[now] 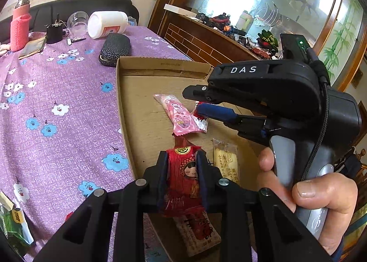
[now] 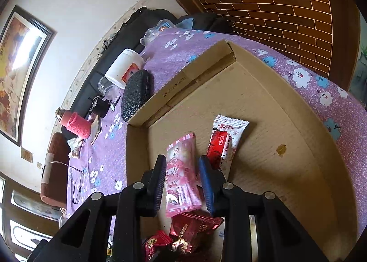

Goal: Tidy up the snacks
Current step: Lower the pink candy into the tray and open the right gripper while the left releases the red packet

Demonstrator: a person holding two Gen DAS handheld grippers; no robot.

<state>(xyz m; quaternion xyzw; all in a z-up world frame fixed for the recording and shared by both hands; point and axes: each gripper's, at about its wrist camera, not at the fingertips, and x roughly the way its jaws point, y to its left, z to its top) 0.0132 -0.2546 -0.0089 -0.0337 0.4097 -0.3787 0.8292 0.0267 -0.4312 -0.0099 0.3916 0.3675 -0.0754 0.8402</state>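
Note:
My left gripper (image 1: pixel 181 158) is shut on a red snack packet (image 1: pixel 183 181) with a cartoon girl, held above the shallow cardboard box (image 1: pixel 128 106). In the box lie a pink snack packet (image 1: pixel 181 117), a white and red packet (image 1: pixel 201 122) and a pale cream packet (image 1: pixel 226 163). My right gripper (image 1: pixel 195 103) hovers over the pink packet. In the right wrist view the right gripper (image 2: pixel 183 165) is open and empty, its fingers on either side above the pink packet (image 2: pixel 181 174). The white and red packet (image 2: pixel 224 138) lies beside it. Red packets (image 2: pixel 195 225) lie below.
The box (image 2: pixel 298 106) sits on a purple flowered tablecloth (image 1: pixel 57 112). Behind it are a dark glasses case (image 1: pixel 114 49), a white jar (image 1: pixel 107 24), a clear cup (image 1: pixel 78 23) and a pink bottle (image 1: pixel 20 28). A brick-patterned cabinet (image 2: pixel 275 14) stands at the right.

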